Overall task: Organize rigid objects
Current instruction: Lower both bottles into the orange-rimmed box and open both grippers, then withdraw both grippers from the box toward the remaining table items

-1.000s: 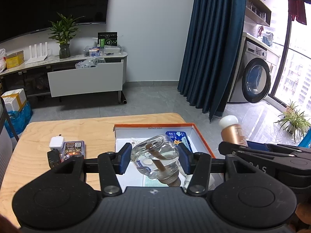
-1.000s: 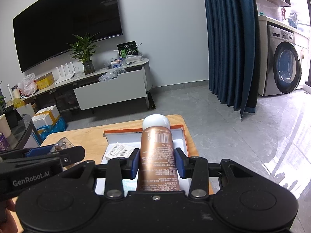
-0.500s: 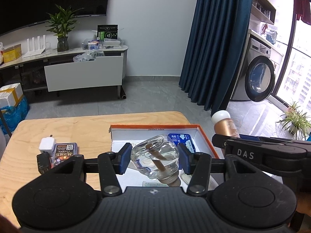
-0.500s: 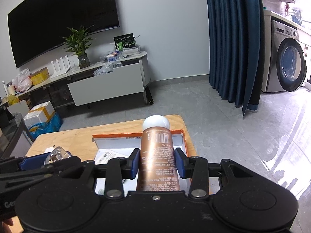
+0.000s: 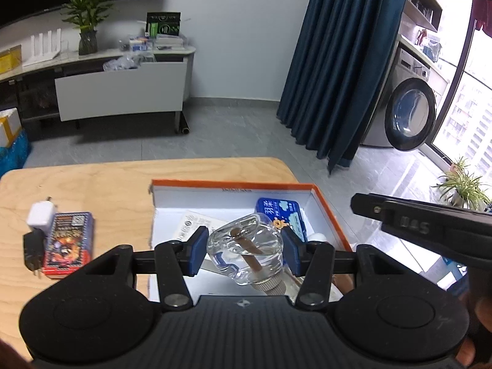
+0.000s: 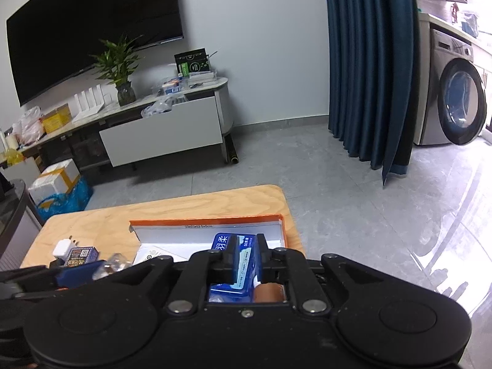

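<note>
My left gripper (image 5: 244,252) is shut on a clear glass bottle (image 5: 246,247) with a brown stick inside and holds it above the orange-rimmed white box (image 5: 326,206). In the right wrist view my right gripper (image 6: 247,253) is empty, with its jaws nearly closed, over the same box (image 6: 209,224). The copper bottle (image 6: 269,292) lies in the box under the right gripper, beside a blue tissue pack (image 6: 233,279). The blue pack also shows in the left wrist view (image 5: 278,212).
A red card box (image 5: 69,240), a white charger (image 5: 40,215) and a black plug (image 5: 32,250) lie on the wooden table (image 5: 92,184) left of the box. A paper leaflet (image 5: 190,227) lies inside the box. The table's right edge runs beside the box.
My right gripper let go of the copper bottle, which now lies in the box, and its jaws have closed most of the way. My left gripper still holds the glass bottle over the box.
</note>
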Tool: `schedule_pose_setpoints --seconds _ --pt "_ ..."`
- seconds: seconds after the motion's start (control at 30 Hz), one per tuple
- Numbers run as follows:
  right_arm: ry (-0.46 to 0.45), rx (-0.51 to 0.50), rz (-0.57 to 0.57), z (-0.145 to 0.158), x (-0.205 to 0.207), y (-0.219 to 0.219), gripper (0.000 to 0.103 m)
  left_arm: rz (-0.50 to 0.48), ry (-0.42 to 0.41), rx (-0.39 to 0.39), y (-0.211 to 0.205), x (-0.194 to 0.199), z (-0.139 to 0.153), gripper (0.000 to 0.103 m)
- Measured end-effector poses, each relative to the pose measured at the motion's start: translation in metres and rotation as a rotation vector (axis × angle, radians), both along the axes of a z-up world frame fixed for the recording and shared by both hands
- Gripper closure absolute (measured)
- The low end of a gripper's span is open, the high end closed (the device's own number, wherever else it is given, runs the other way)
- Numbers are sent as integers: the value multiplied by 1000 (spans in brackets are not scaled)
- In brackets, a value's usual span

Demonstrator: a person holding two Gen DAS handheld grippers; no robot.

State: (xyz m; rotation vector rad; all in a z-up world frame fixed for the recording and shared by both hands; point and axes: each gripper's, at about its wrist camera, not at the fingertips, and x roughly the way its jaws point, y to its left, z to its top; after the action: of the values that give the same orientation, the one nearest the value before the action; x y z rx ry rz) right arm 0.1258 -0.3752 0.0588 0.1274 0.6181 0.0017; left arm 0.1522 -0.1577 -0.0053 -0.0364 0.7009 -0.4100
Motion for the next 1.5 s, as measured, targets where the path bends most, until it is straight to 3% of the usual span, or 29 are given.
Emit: schedule_pose_setpoints --seconds 0.13,0.23,0.33,0.4,0.53,0.7,1.3,1.5 --pt "-19 -19 -18 3 -10 -2 78 -13 18 -11 -3 4 -3 51" --pt "-36 -37 -27 7 -18 -1 58 -8 1 12 -4 2 3 31" --pt "-41 -42 -41 10 -26 0 52 0 -19 23 0 -2 12 30" --pt "-44 -43 -45 12 -31 2 39 15 -34 34 5 -7 17 28" --pt "-50 -49 -64 17 -43 7 26 43 -39 40 17 -15 25 21" --pt "-40 -43 -50 19 -55 21 22 71 -43 59 34 -28 28 18" --pt "43 -52 189 -12 -63 133 21 289 7 45 151 -57 11 18" --pt "58 -64 219 -22 -73 141 21 360 5 69 195 -75 4 17"
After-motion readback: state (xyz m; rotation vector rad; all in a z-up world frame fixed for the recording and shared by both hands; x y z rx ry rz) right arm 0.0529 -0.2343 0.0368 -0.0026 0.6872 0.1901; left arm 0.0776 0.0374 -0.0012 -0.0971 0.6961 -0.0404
